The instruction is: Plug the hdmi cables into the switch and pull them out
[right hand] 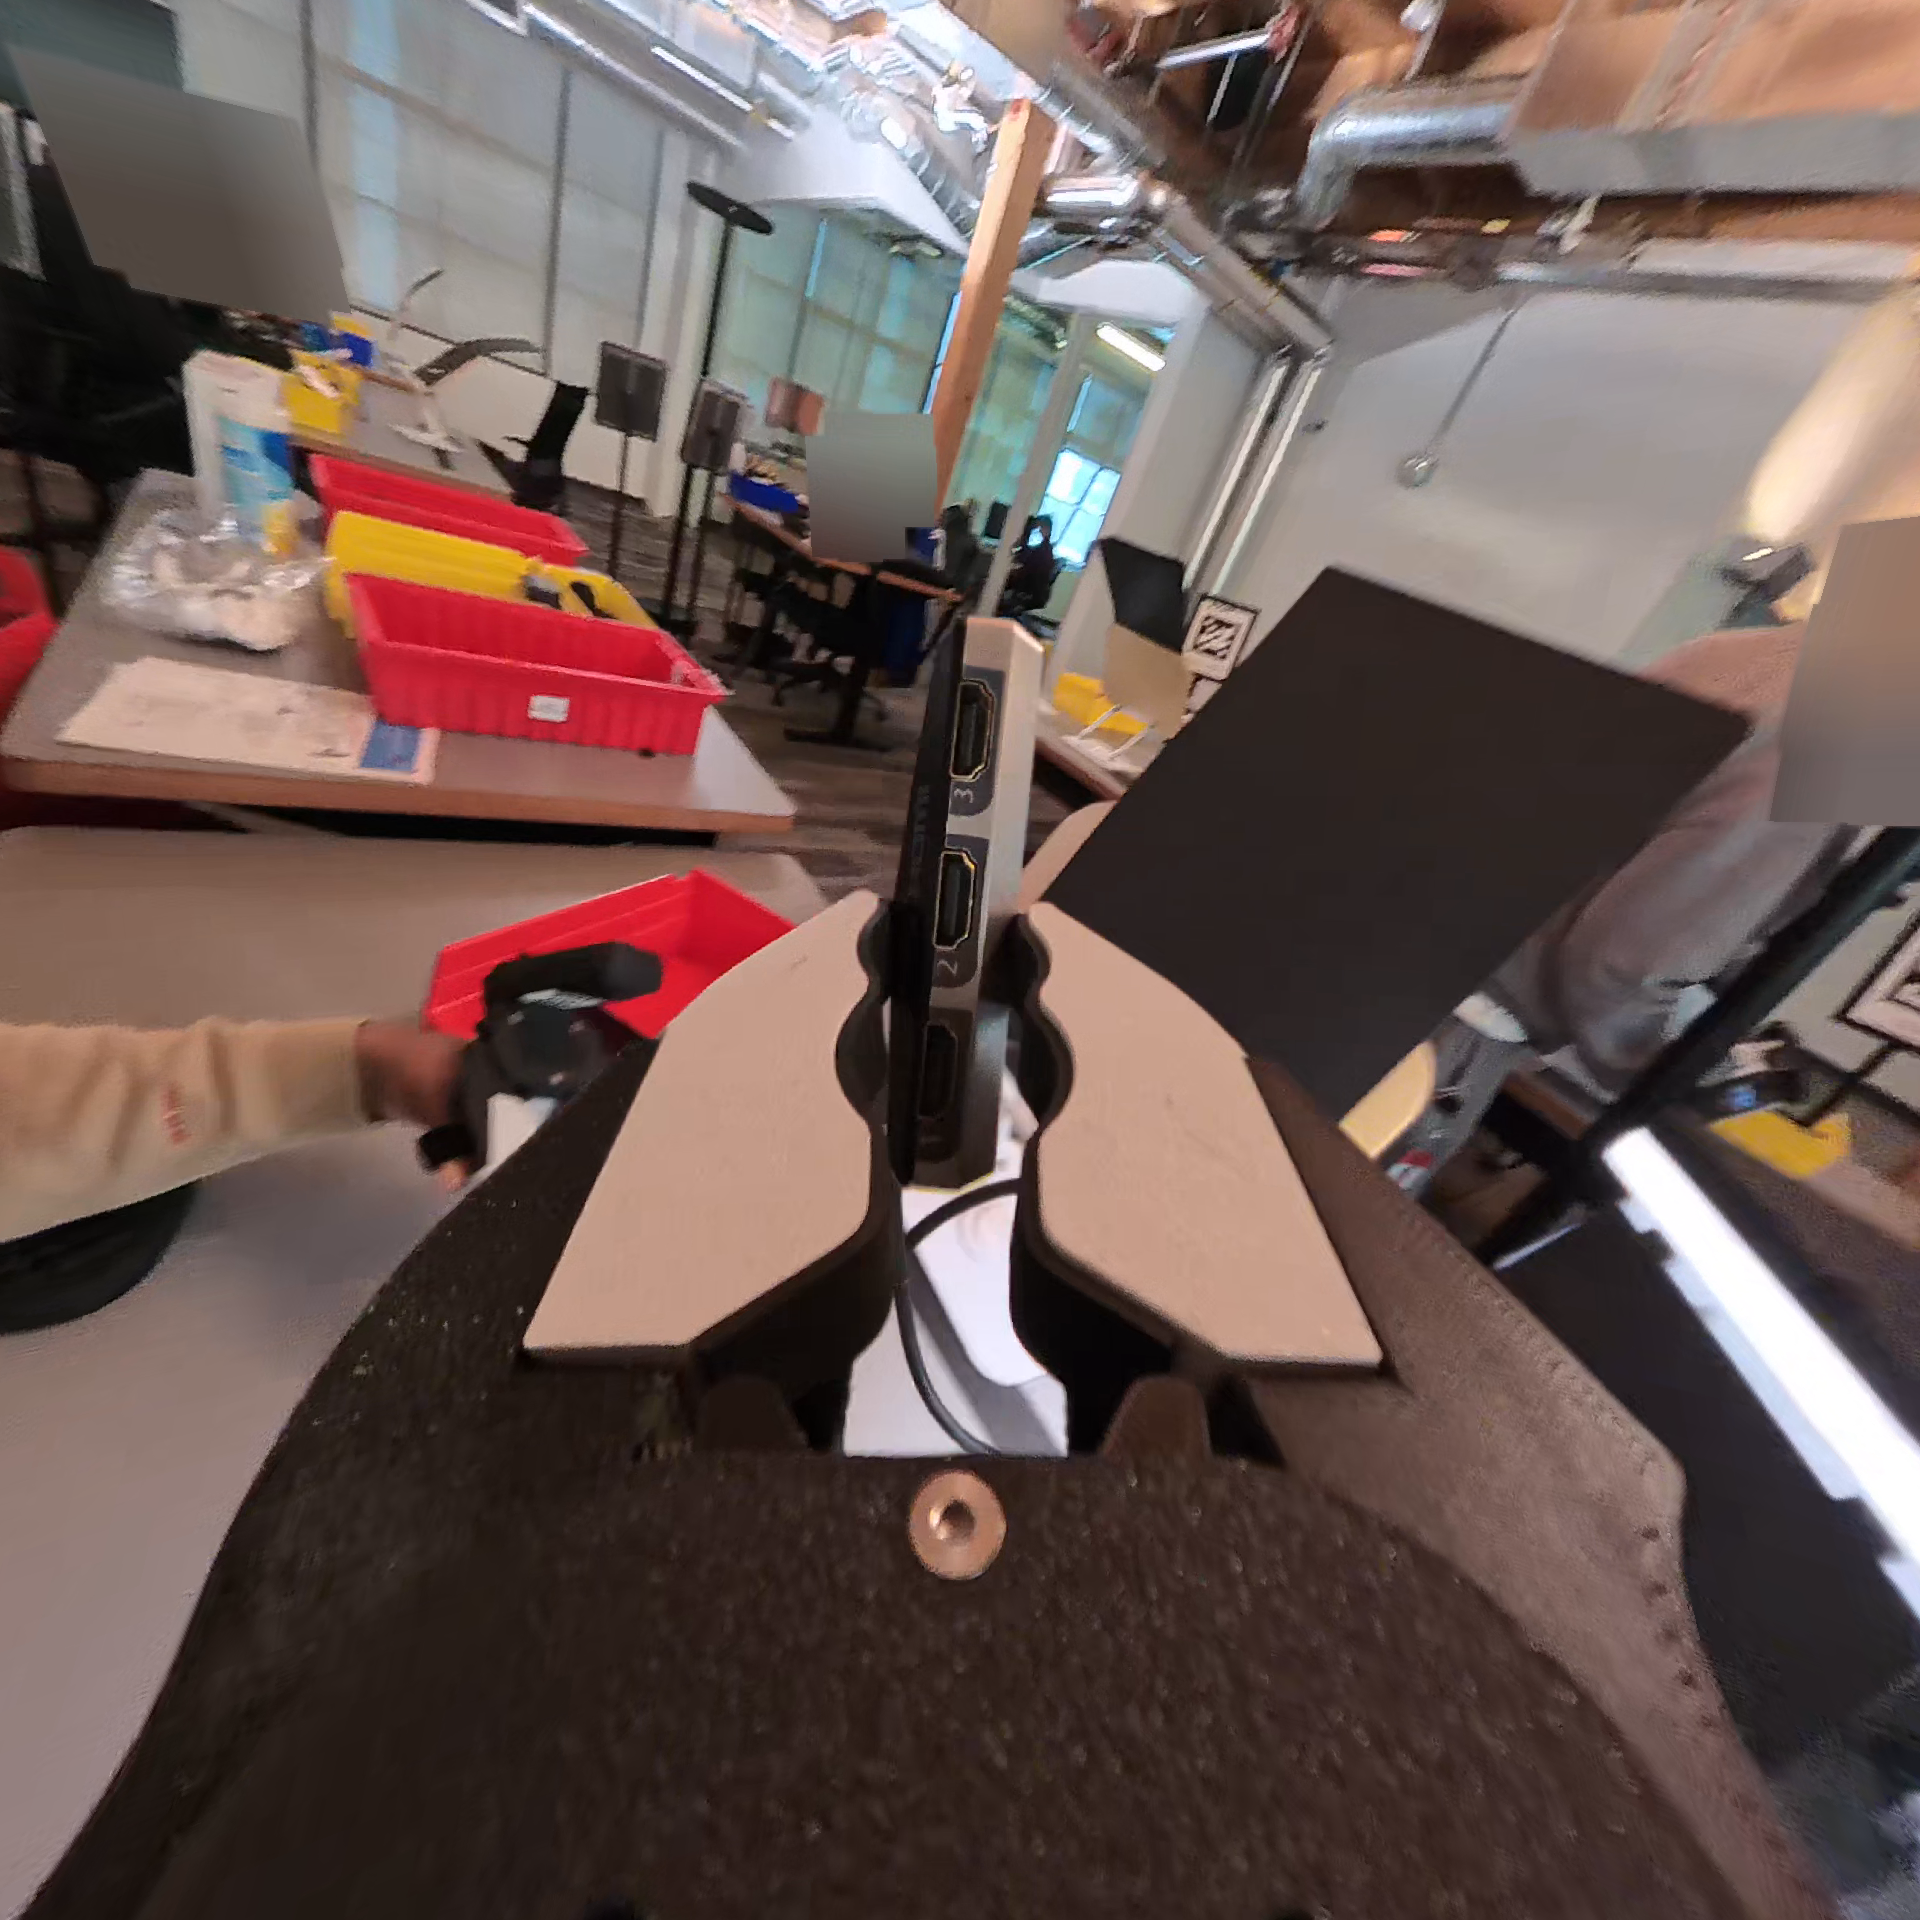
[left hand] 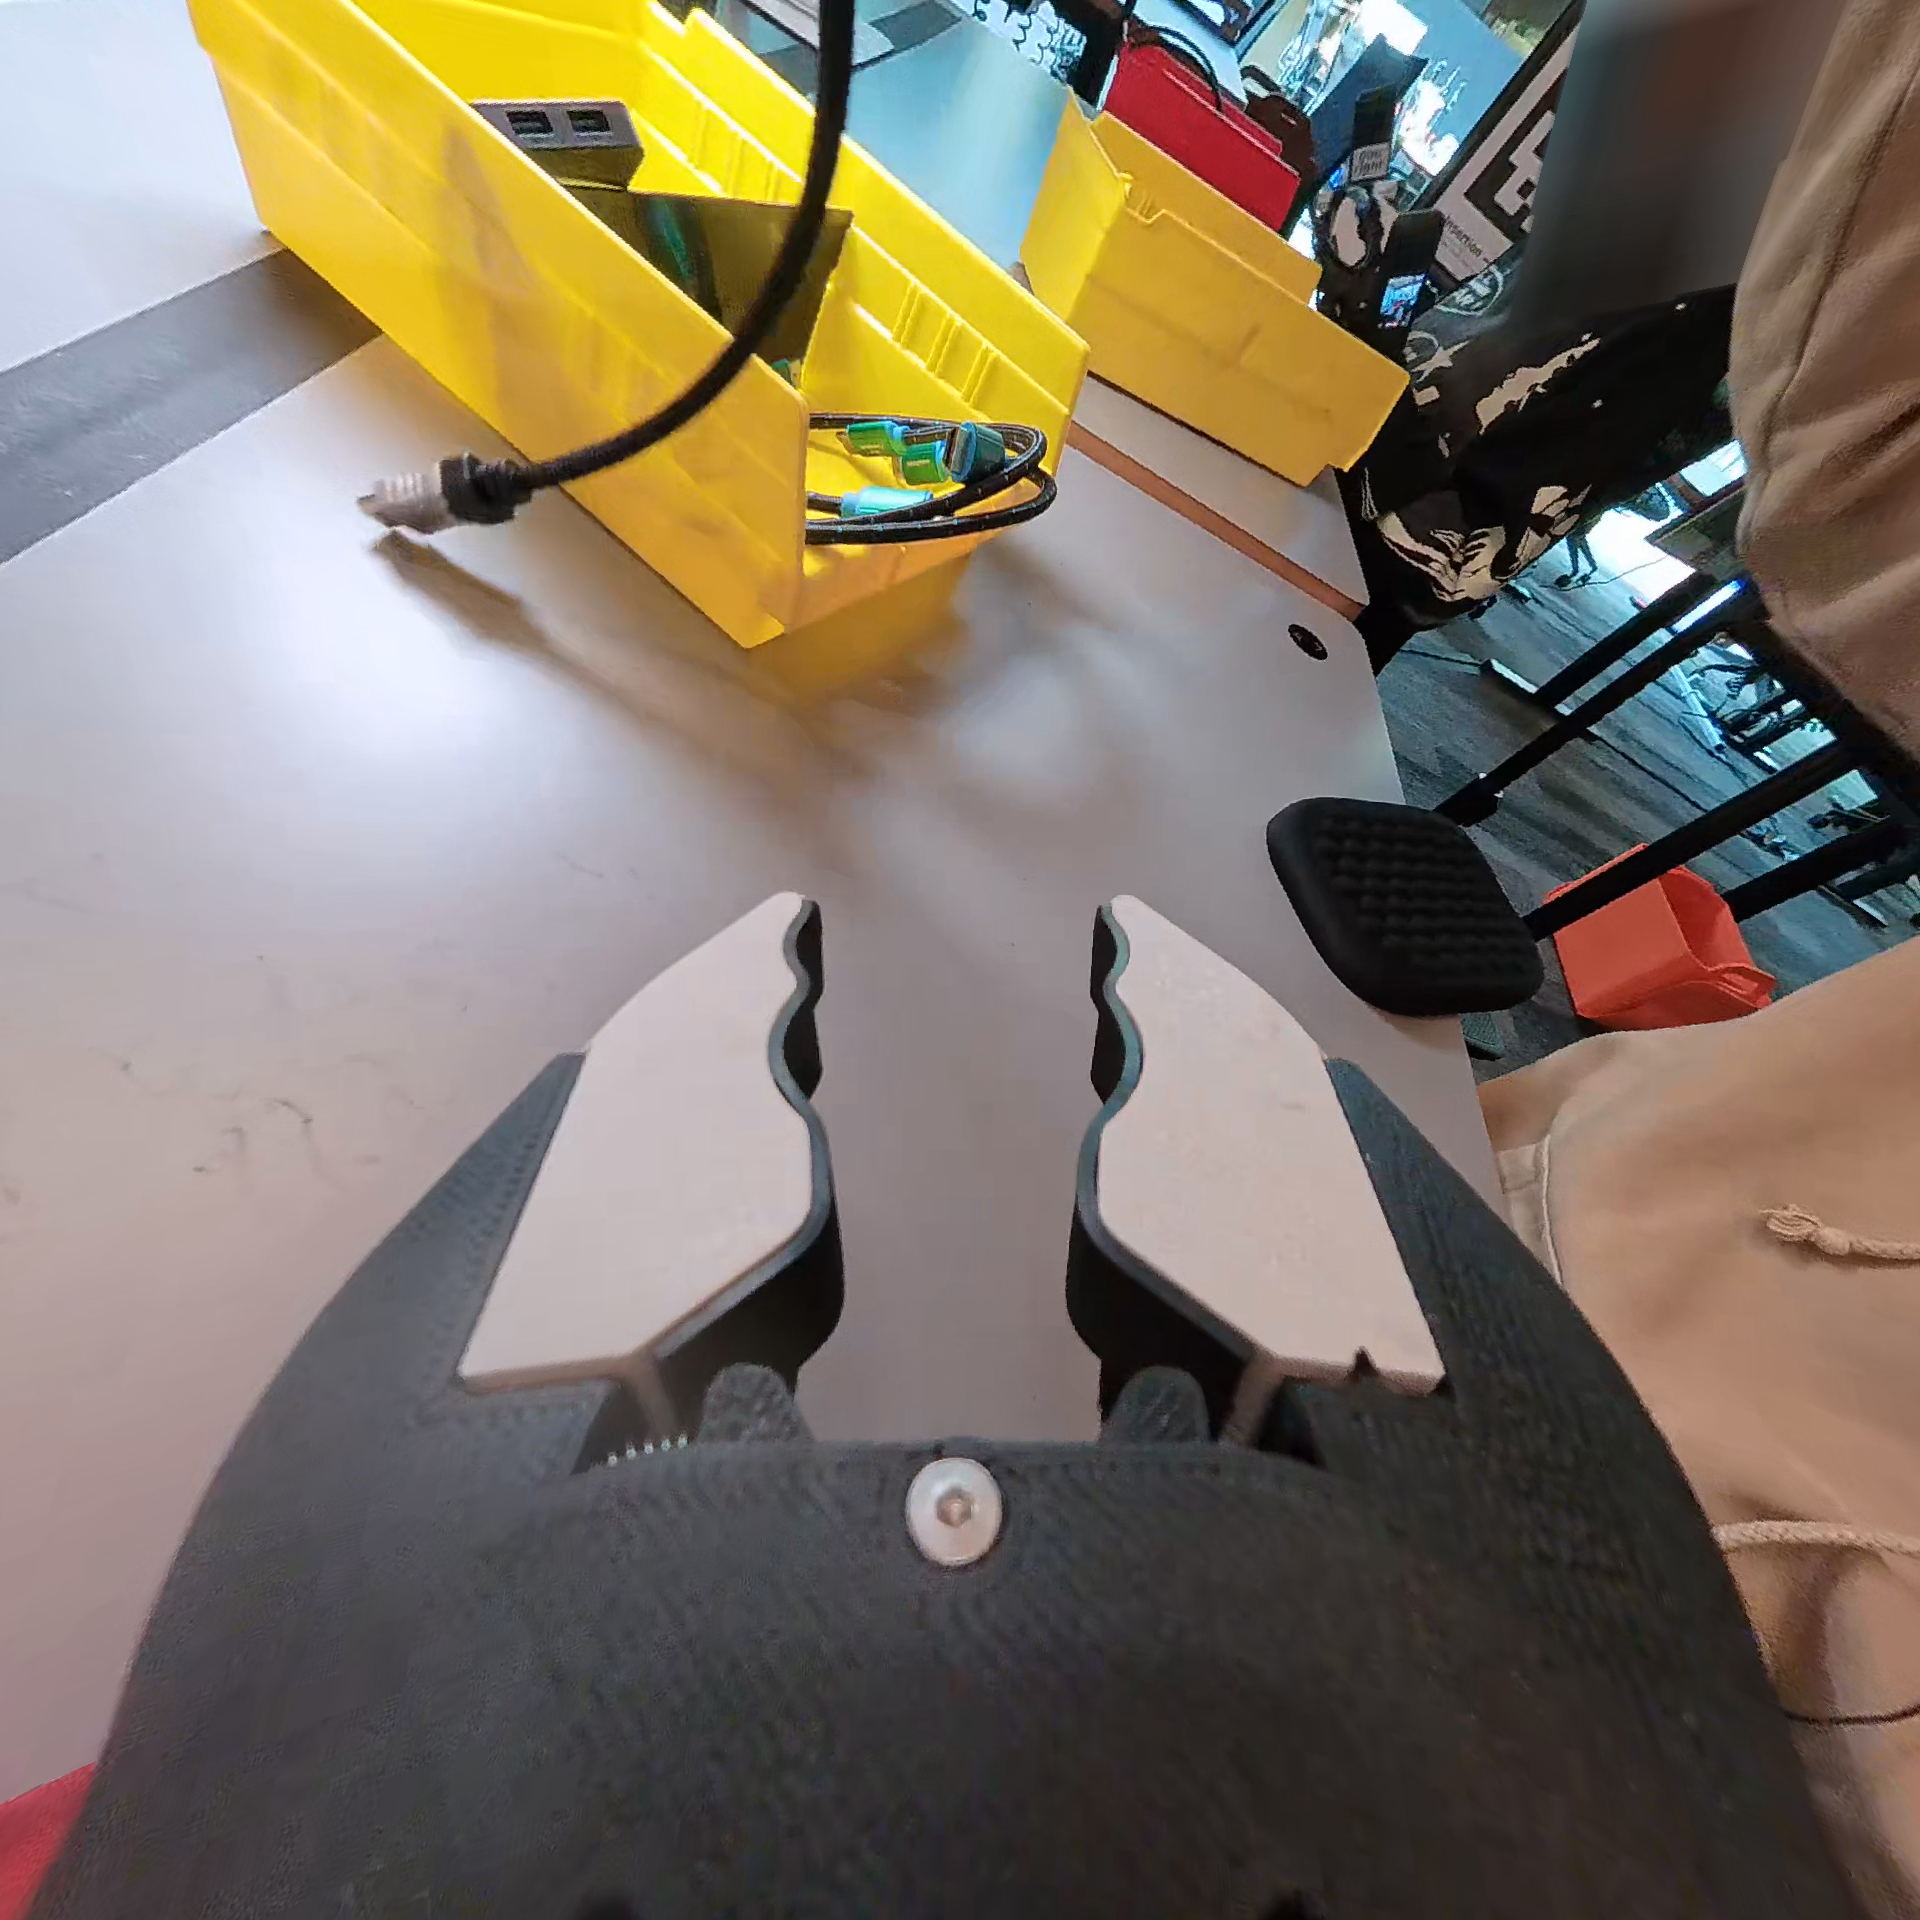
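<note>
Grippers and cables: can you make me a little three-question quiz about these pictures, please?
1. True or false: the right gripper is clamped on the switch.
2. Where do the green-ended HDMI cables lie? A) in the yellow bin; B) between the left gripper's fingers; C) plugged into the switch.
3. Fill in: the left gripper is ____ and holds nothing.

Key
1. True: it holds the switch on edge, and the ports in view are empty.
2. A, at the bin's open end.
3. Open, above the bare table.
</note>
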Demonstrator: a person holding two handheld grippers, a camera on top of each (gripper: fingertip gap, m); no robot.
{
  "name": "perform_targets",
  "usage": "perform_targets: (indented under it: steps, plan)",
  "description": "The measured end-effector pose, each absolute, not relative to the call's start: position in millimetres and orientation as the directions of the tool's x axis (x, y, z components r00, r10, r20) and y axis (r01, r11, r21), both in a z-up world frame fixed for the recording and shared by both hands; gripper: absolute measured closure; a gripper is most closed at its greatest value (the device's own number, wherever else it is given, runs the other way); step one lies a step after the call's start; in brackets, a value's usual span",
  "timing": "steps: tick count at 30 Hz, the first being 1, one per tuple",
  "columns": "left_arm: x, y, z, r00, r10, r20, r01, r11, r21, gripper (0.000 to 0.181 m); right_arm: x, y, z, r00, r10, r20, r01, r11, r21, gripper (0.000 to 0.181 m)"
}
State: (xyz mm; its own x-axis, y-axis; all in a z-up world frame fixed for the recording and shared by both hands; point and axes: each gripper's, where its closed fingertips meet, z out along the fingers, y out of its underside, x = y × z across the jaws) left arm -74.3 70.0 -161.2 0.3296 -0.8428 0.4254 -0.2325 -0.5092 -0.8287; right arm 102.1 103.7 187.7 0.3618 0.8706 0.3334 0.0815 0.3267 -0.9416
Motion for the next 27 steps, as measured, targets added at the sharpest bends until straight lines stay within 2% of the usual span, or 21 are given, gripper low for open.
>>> perform_targets:
  steps: [7, 11, 21, 27]
  plan:
    - [-76.1, 73.0, -158.6, 0.356, -0.848, 0.392, -0.236, -0.487, -0.841, 0.132, 113.6, 128.0, 266.7, 0.506, 0.740, 0.442, 0.110, 0.453, -0.885, 0.161]
    - [-73.8, 74.5, -155.4, 0.385, -0.857, 0.342, -0.252, -0.454, -0.855, 0.131, 120.8, 143.2, 290.5, 0.556, 0.667, 0.496, 0.168, 0.494, -0.853, 0.160]
    - [-77.2, 84.6, -152.6, 0.490, -0.843, 0.224, -0.296, -0.402, -0.866, 0.130, 139.2, 169.2, 314.1, 0.660, 0.510, 0.552, 0.228, 0.564, -0.794, 0.161]
    - [-89.8, 105.1, -146.2, 0.635, -0.767, 0.089, -0.299, -0.351, -0.887, 0.126, 142.9, 180.1, 278.8, 0.653, 0.500, 0.568, 0.288, 0.530, -0.798, 0.160]
